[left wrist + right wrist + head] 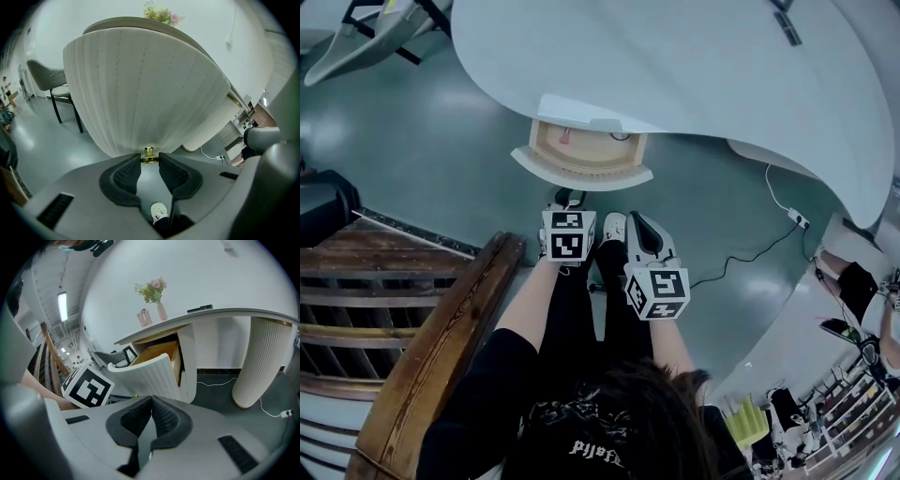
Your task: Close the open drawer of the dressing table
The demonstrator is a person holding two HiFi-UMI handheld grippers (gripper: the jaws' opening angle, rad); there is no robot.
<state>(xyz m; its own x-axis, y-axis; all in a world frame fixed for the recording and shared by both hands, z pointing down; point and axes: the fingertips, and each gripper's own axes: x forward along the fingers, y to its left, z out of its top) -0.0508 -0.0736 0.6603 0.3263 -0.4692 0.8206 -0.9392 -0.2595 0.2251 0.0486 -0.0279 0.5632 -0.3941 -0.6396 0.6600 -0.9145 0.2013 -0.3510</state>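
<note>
Drawer (581, 176): stands open at upper centre of the head view, pulled out from under the white dressing table (675, 56)
Left gripper (149, 159): just below the drawer's ribbed front, jaws part-way apart and gripping the brass knob (149, 152) at their tips
Right gripper (151, 401): beside the left one, lower centre, jaws pressed together with nothing between them
Surroundings: grey floor (441, 159), wooden railing (441, 347) at lower left, vase of flowers (157, 298) on the table top
</note>
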